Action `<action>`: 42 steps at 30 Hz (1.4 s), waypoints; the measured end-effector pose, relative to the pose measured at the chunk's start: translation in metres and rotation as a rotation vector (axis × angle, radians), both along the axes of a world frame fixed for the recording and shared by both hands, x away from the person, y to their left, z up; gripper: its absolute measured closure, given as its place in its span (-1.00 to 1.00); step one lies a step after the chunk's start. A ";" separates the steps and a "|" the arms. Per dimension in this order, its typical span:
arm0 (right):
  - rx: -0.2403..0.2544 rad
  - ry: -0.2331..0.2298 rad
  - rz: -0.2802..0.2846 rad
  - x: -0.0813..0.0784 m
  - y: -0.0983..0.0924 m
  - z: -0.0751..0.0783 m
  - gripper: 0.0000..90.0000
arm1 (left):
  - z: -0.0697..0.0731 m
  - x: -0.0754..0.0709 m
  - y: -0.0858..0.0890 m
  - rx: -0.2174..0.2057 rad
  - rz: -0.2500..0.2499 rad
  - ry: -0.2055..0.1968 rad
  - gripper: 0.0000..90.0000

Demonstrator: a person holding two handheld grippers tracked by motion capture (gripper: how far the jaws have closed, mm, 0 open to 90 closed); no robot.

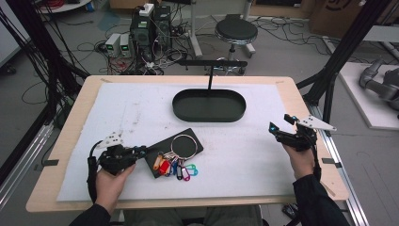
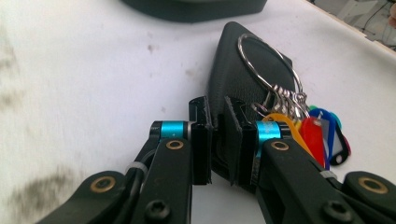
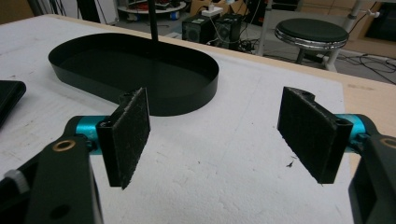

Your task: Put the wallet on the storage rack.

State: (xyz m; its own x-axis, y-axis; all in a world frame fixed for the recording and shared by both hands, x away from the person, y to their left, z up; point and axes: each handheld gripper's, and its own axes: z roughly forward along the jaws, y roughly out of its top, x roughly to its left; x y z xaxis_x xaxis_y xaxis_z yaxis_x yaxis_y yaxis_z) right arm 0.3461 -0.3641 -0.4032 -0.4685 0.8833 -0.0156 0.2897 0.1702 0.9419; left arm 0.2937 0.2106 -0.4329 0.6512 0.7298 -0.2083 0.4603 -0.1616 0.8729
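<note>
Nearest to us, our left hand (image 1: 110, 181) holds the left gripper (image 1: 139, 151) low over the white mat (image 1: 244, 155) at the near left of the tabletop (image 1: 70, 122). In the left gripper view its jaws are nearly closed and pinch the near corner of the black wallet (image 2: 233, 79), whose edge sits between the two pads. The wallet lies flat on the mat, just right of the gripper. On its top rests a large metal key ring (image 1: 184, 146), and from the ring a bunch of coloured key tags (image 1: 176, 168) in orange, red, blue, pink and teal spreads over the wallet's near edge onto the mat.

At the near right, our right hand (image 1: 301, 160) holds the right gripper (image 1: 282, 125) above the mat's right edge, well apart from the wallet. In the right gripper view its jaws stand wide open with nothing between the pads.

Farther off, at the middle of the mat, sits a black oval tray (image 1: 209, 113) with a thin upright post (image 1: 210, 77) rising from its far side to a crossbar.

Beyond the tabletop, on the floor, we see a round black stool (image 1: 236, 32) and computer boxes (image 1: 150, 26) among tangled cables.
</note>
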 end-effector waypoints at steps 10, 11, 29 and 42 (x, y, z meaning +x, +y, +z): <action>0.000 -0.014 0.006 -0.003 0.001 0.001 -0.41 | 0.014 0.001 -0.020 0.112 -0.046 -0.224 0.81; 0.000 -0.014 0.006 -0.003 0.001 0.001 -0.41 | 0.015 0.002 -0.022 0.123 -0.057 -0.257 0.81; 0.025 -0.029 0.137 -0.003 0.032 0.009 -0.40 | 0.027 0.008 -0.029 0.097 -0.169 -0.465 0.82; 0.021 0.003 0.382 0.026 0.083 0.011 -0.32 | 0.025 0.010 -0.023 0.068 -0.222 -0.496 0.82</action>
State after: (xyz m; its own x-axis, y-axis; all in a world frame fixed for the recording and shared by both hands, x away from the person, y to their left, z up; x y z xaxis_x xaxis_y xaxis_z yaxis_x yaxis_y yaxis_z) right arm 0.3724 -0.2813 -0.3921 -0.7641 0.6451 0.0026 0.2116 0.2468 0.9457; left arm 0.3040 0.1875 -0.4083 0.7994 0.5644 0.2060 -0.0556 -0.2719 0.9607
